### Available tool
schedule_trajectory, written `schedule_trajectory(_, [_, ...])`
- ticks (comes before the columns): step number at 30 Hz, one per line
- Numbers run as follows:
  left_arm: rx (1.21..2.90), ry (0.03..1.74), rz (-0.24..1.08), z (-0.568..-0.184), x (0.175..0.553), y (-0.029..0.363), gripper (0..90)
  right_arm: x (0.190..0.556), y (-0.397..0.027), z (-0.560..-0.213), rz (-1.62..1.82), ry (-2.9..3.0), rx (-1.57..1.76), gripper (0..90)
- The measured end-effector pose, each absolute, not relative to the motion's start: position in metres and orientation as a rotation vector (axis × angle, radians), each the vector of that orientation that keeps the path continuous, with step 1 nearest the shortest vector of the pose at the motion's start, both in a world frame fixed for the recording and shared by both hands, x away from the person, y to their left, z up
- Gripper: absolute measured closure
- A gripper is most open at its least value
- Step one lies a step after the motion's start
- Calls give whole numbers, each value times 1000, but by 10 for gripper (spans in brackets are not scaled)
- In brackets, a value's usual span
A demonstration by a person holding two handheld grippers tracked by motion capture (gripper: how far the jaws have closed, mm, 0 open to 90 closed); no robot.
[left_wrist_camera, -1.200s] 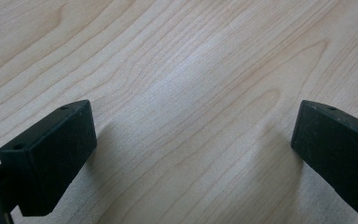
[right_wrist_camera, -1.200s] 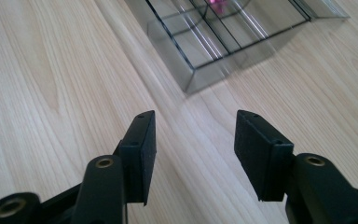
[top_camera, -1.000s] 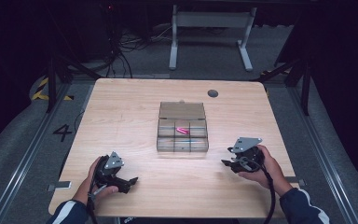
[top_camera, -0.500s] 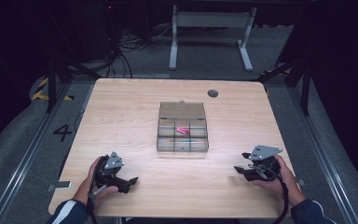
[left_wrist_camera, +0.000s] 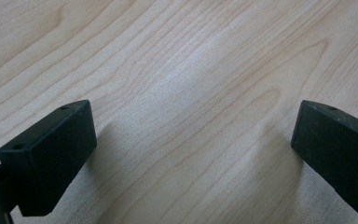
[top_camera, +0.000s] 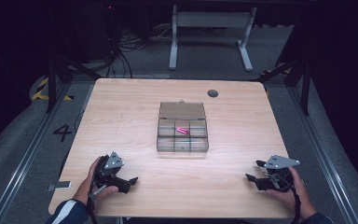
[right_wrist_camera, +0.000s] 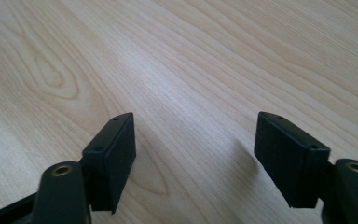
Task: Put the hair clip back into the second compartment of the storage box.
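Resting wide open and empty on the wooden table point(top_camera: 121, 112), left gripper point(top_camera: 123, 179) and right gripper point(top_camera: 256, 175) flank the clear compartment box point(top_camera: 182, 133) ahead between them, probably light, rigid, slick: grasp its side walls.

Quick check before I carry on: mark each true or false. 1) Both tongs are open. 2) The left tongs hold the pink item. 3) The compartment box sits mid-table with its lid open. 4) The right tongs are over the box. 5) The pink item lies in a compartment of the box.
1) True: the left tongs and the right tongs both stand wide apart over bare wood.
2) False: the left tongs are empty; the pink item is in the box.
3) True: the clear compartment box is mid-table, its lid raised at the far side.
4) False: the right tongs sit near the table's near right corner.
5) True.
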State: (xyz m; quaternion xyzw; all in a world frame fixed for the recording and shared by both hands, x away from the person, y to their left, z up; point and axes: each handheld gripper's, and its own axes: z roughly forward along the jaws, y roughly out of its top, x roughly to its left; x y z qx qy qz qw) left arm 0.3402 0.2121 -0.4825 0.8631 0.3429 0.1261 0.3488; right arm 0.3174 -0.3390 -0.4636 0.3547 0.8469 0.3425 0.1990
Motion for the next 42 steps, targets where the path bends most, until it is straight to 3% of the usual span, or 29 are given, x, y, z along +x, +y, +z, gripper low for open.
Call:
schedule_trajectory(5, [2238, 883, 326, -483, 341, 212, 4, 318, -346, -469, 1027, 2334, 1073, 252])
schedule_trajectory(42, [2236, 887, 320, -483, 342, 211, 4, 319, -345, -469, 1020, 2333, 1081, 221])
